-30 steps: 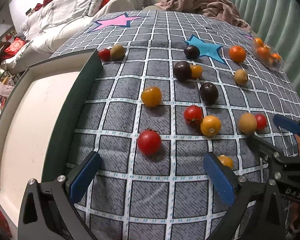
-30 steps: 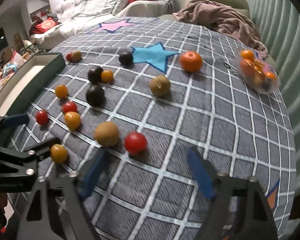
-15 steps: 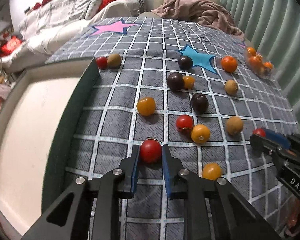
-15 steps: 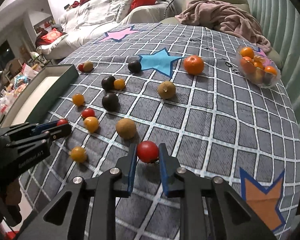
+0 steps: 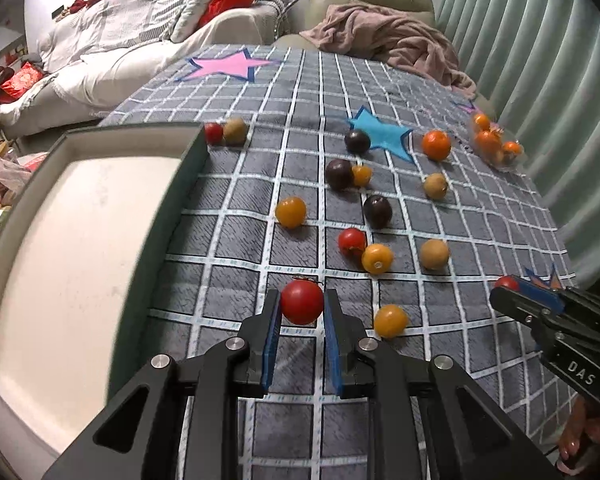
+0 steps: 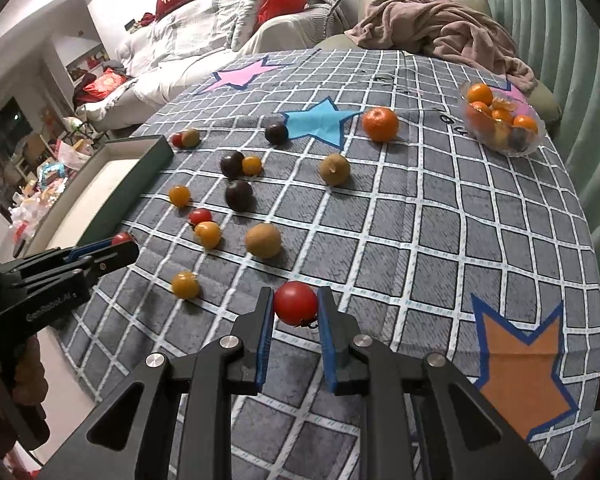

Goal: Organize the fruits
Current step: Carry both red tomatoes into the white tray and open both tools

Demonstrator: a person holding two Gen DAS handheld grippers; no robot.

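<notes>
My left gripper (image 5: pixel 300 312) is shut on a red tomato (image 5: pixel 302 302), held just above the checked cloth beside the green tray (image 5: pixel 160 216). My right gripper (image 6: pixel 294 308) is shut on another red tomato (image 6: pixel 295 303) near the table's front. Several loose fruits lie between them: yellow tomatoes (image 5: pixel 291 211), dark plums (image 5: pixel 377 211), brown kiwi-like fruits (image 5: pixel 434 254), a red tomato (image 5: pixel 351 241) and an orange (image 6: pixel 380 124). The right gripper also shows in the left wrist view (image 5: pixel 516 288), and the left gripper in the right wrist view (image 6: pixel 120 240).
A clear bowl of oranges (image 6: pixel 502 124) stands at the far right of the table. The green tray with a white floor (image 6: pixel 112 184) lies at the left edge. A sofa with a pink blanket (image 6: pixel 440 36) stands behind the table.
Both grippers went from open to shut, each on a red tomato. Both have since lifted a little with their tomatoes.
</notes>
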